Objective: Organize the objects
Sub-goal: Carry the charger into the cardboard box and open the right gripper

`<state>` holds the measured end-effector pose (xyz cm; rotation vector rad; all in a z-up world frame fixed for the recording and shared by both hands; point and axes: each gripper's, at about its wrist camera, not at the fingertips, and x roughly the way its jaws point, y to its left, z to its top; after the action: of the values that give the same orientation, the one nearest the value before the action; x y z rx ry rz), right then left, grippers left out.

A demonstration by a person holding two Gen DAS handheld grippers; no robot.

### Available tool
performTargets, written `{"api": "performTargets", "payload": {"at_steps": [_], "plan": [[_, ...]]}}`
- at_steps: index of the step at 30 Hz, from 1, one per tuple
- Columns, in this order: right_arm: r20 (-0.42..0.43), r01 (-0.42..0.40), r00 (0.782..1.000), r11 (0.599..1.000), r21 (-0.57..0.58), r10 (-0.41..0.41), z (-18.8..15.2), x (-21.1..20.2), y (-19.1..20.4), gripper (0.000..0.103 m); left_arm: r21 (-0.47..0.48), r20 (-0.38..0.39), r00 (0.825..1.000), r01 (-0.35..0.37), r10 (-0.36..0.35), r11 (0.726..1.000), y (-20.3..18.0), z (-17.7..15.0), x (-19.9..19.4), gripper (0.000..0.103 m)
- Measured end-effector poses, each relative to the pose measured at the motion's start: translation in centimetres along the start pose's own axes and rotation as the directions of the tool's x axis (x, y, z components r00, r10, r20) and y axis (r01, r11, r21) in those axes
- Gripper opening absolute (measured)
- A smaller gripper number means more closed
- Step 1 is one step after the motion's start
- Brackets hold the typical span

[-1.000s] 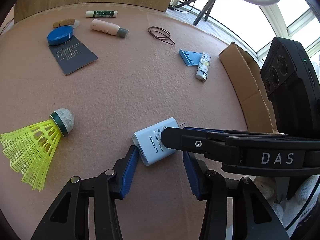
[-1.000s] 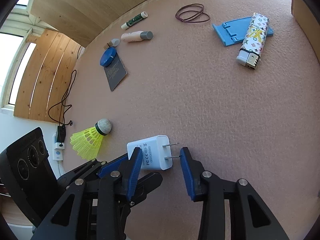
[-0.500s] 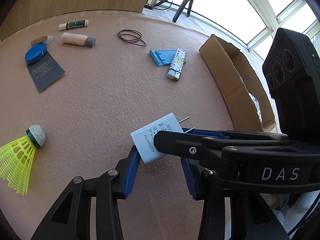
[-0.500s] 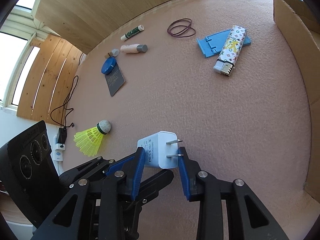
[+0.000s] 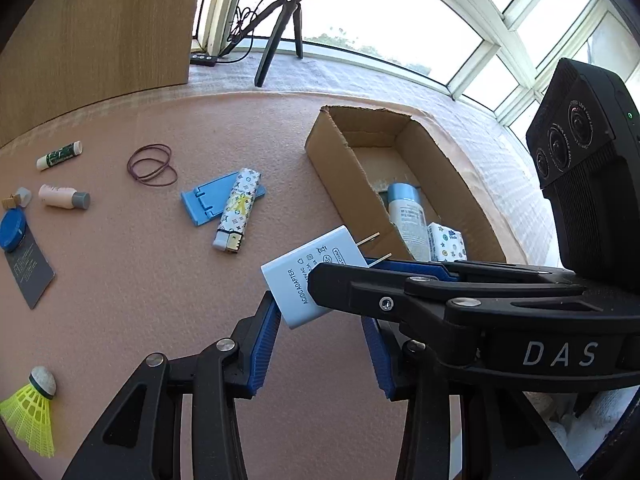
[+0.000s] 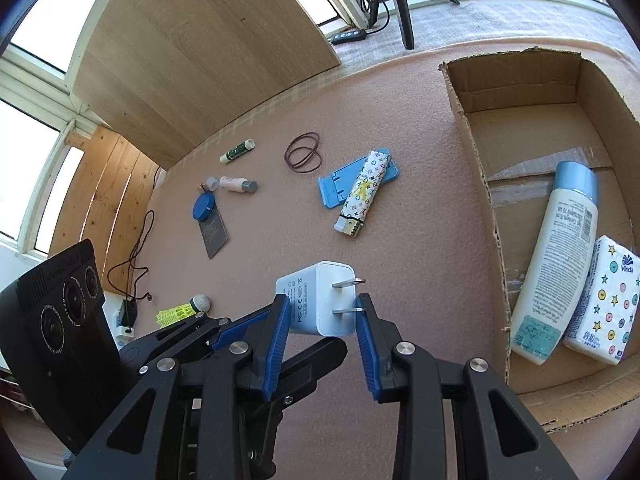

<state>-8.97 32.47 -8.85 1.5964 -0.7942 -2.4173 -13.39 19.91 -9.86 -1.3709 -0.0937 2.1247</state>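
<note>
Both grippers, left (image 5: 320,330) and right (image 6: 322,320), pinch the white adapter (image 6: 320,300) (far contacts hidden) in their jaws.

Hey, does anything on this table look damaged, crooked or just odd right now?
The cardboard box has ragged, torn top edges. The patterned lighter lies slanted across the blue stand. The white adapter hangs tilted, clamped by both grippers.

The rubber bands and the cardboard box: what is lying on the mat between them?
In the right wrist view, a blue stand with a patterned lighter lying across it sits between the rubber bands and the cardboard box.
</note>
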Motion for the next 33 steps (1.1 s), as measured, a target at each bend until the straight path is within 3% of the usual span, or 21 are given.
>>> {"api": "performTargets", "payload": {"at_steps": [12, 22, 23, 25, 26, 27, 33], "plan": [[0.101, 0.077, 0.992, 0.997, 0.028, -0.079, 5.3, -4.9, -6.3, 0.031, 0.091, 0.004, 0.999, 0.034, -0.035, 0.995, -6.9, 7.4, 5.5, 0.045], [0.112, 0.127, 0.985, 0.991, 0.04, -0.131, 6.4, -5.3, -9.4, 0.031, 0.113, -0.037, 0.998, 0.046, -0.042, 0.993, -8.9, 9.1, 9.3, 0.046], [0.112, 0.131, 0.985, 0.991, 0.038, -0.134, 6.5, -5.2, -9.4, 0.031, 0.112, -0.041, 0.998, 0.045, -0.041, 0.993, -8.8, 9.2, 9.5, 0.047], [0.106, 0.143, 0.983, 0.989, 0.039, -0.147, 6.5, -4.9, -9.6, 0.036, 0.099, -0.053, 0.998, 0.03, -0.025, 0.995, -8.7, 9.3, 9.6, 0.074], [0.103, 0.149, 0.983, 0.988, 0.044, -0.153, 6.5, -4.8, -9.8, 0.048, 0.095, -0.044, 0.999, 0.02, -0.016, 0.995, -8.5, 9.3, 9.5, 0.077], [0.11, 0.154, 0.981, 0.987, 0.053, -0.159, 6.4, -4.8, -9.9, 0.054, 0.096, -0.038, 0.999, 0.015, -0.011, 0.995, -8.3, 9.3, 9.4, 0.078], [0.124, 0.155, 0.978, 0.984, 0.089, -0.165, 5.9, -4.9, -10.4, 0.054, 0.104, -0.034, 0.999, -0.009, 0.013, 0.995, -7.3, 8.9, 8.4, 0.078]]}}
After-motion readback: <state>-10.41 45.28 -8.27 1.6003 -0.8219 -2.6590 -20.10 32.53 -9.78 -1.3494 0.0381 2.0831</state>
